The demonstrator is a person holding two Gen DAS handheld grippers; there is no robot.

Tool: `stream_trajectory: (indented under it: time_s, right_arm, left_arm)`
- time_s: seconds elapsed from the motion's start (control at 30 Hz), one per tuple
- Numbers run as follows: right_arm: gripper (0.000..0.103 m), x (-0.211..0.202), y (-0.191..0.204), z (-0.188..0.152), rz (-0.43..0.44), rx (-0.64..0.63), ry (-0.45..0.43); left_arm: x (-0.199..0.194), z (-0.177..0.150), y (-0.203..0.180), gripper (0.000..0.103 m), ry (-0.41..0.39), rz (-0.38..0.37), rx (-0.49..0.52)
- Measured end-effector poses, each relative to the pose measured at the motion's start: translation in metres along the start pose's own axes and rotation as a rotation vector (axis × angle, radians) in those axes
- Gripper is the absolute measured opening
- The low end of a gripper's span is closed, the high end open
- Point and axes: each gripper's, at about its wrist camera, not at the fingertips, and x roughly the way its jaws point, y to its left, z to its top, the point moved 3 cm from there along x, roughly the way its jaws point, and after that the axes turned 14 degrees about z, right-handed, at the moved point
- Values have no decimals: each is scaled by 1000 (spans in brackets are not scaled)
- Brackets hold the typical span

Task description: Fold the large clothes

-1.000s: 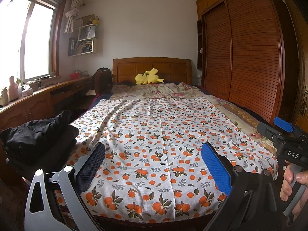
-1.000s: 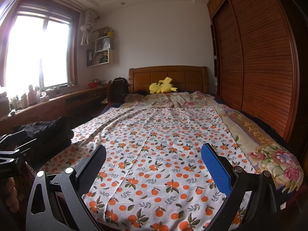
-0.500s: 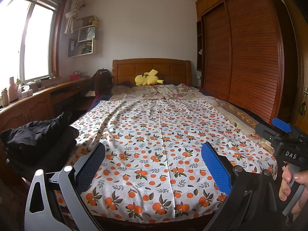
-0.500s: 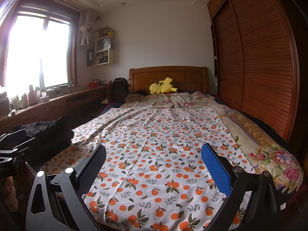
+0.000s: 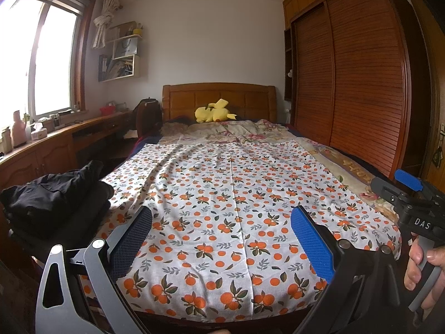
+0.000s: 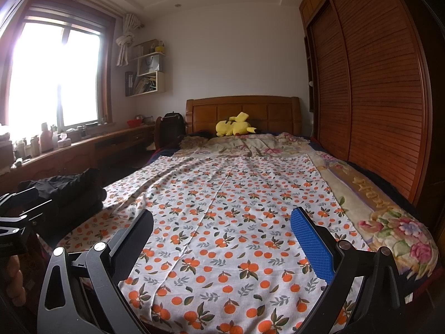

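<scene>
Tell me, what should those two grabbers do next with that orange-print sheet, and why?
Probably lower both to the sheet's near edge and pinch a corner each. The left gripper and right gripper are open and hold nothing, hovering above the bed's foot, and the sheet lies spread flat, not yet folded.

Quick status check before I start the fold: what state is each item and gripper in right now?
Orange-print cloth: spread flat on the bed, unfolded, lightly creased.
Black clothes: piled at the bed's left edge.
Left gripper: open, empty.
Right gripper: open, empty.
Wardrobe doors: shut.
Curtain: knotted up.
</scene>
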Motion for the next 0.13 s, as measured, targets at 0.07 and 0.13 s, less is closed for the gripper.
stream_trajectory:
  time_s: [0.07, 0.13]
  right_arm:
    - [95, 0, 0, 0, -1, 0, 0]
    - [95, 0, 0, 0, -1, 0, 0]
  left_arm:
    - [0, 0, 0, 100, 0, 0, 1]
    - [1, 0, 0, 100, 0, 1, 1]
